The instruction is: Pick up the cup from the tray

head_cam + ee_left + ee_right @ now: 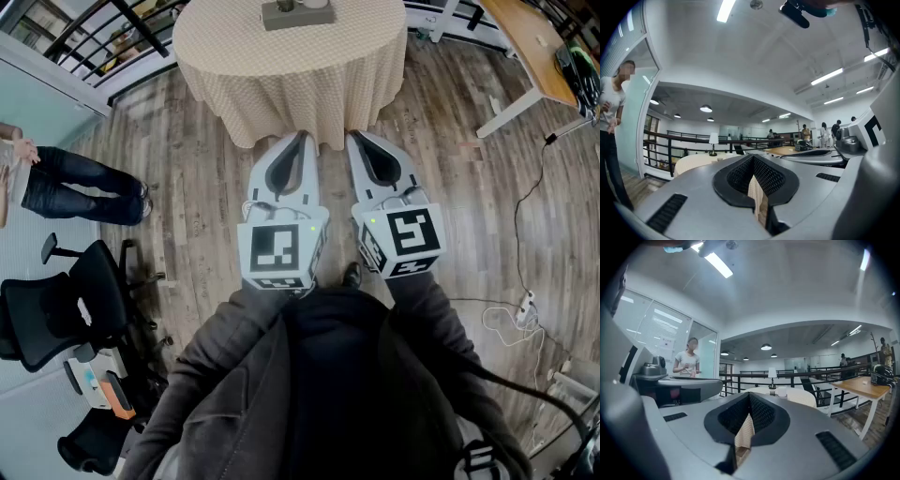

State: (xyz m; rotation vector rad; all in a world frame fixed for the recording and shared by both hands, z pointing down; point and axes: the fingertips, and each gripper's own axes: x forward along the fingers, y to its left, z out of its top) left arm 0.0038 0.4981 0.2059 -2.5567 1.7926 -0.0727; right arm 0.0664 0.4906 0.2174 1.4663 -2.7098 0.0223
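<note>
A round table with a beige cloth stands just ahead of me. On it a grey tray carries a white cup, cut off by the top edge of the head view. My left gripper and right gripper are held side by side and point at the table's near edge, short of the tray. Both are shut with nothing in them. In the right gripper view the cup shows far off beside a small lamp, beyond the shut jaws of the right gripper. The left gripper is shut too.
A person stands on the left by a glass wall. Black office chairs are at the lower left. A wooden desk stands at the upper right, with cables on the floor. A black railing runs behind the table.
</note>
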